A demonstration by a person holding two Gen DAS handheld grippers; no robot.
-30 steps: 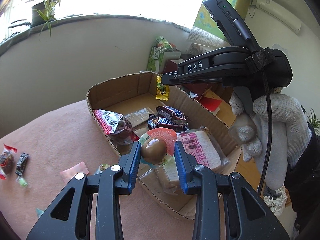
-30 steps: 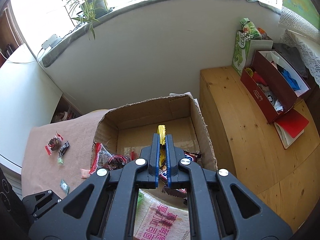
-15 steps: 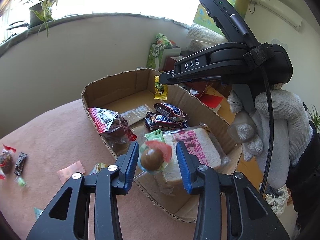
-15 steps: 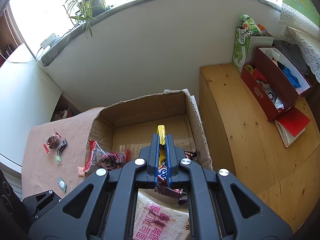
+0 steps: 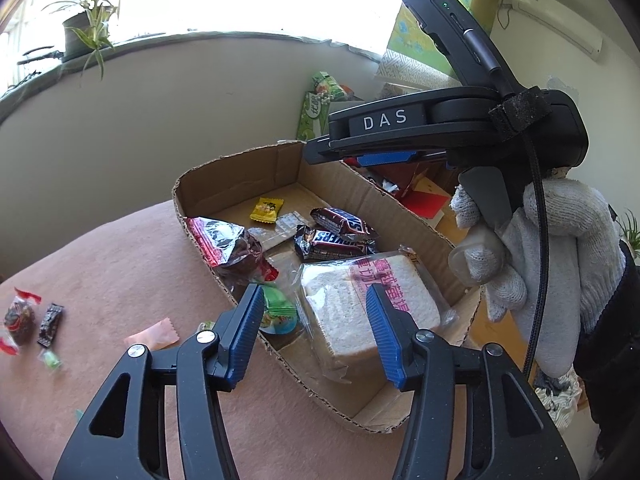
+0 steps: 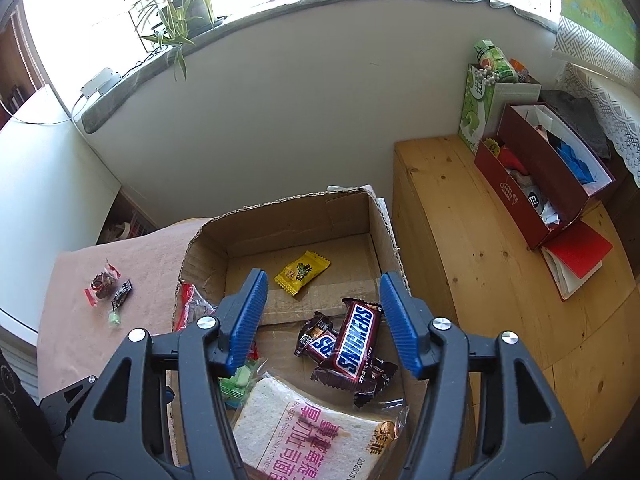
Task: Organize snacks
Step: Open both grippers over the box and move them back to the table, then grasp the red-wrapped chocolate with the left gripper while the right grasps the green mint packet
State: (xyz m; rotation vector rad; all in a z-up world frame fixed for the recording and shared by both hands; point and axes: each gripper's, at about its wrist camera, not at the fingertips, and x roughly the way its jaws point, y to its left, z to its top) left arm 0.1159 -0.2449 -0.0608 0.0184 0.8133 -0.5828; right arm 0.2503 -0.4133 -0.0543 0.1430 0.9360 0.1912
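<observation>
The open cardboard box (image 5: pixel 236 160) (image 6: pixel 280 208) sits on a pink cloth. In it lie a yellow candy packet (image 5: pixel 267 209) (image 6: pixel 302 272), two Snickers bars (image 5: pixel 340 230) (image 6: pixel 356 340), a bagged bread slice (image 5: pixel 360 304) (image 6: pixel 316 428), a red-foil pack (image 5: pixel 224 240) and a green-lidded jelly cup (image 5: pixel 278 314). My left gripper (image 5: pixel 314 296) hangs over the box's near end, jaws opening, nothing pressed between them. My right gripper (image 6: pixel 324 280) (image 5: pixel 320 150), held by a gloved hand (image 5: pixel 552 264), hovers above the box, jaws opening and empty; the yellow packet lies below it.
Loose sweets lie on the cloth (image 5: pixel 100 280) left of the box: a small cluster (image 5: pixel 24 316) (image 6: pixel 106 286) and a pink packet (image 5: pixel 154 332). A wooden bench (image 6: pixel 460 240) to the right carries red boxes (image 6: pixel 536 176) and a green carton (image 6: pixel 476 100). A wall stands close behind.
Both grippers opened. The left one let go of the round jelly cup, which dropped into the box's near corner. The right one released the yellow packet, which fell onto the box floor.
</observation>
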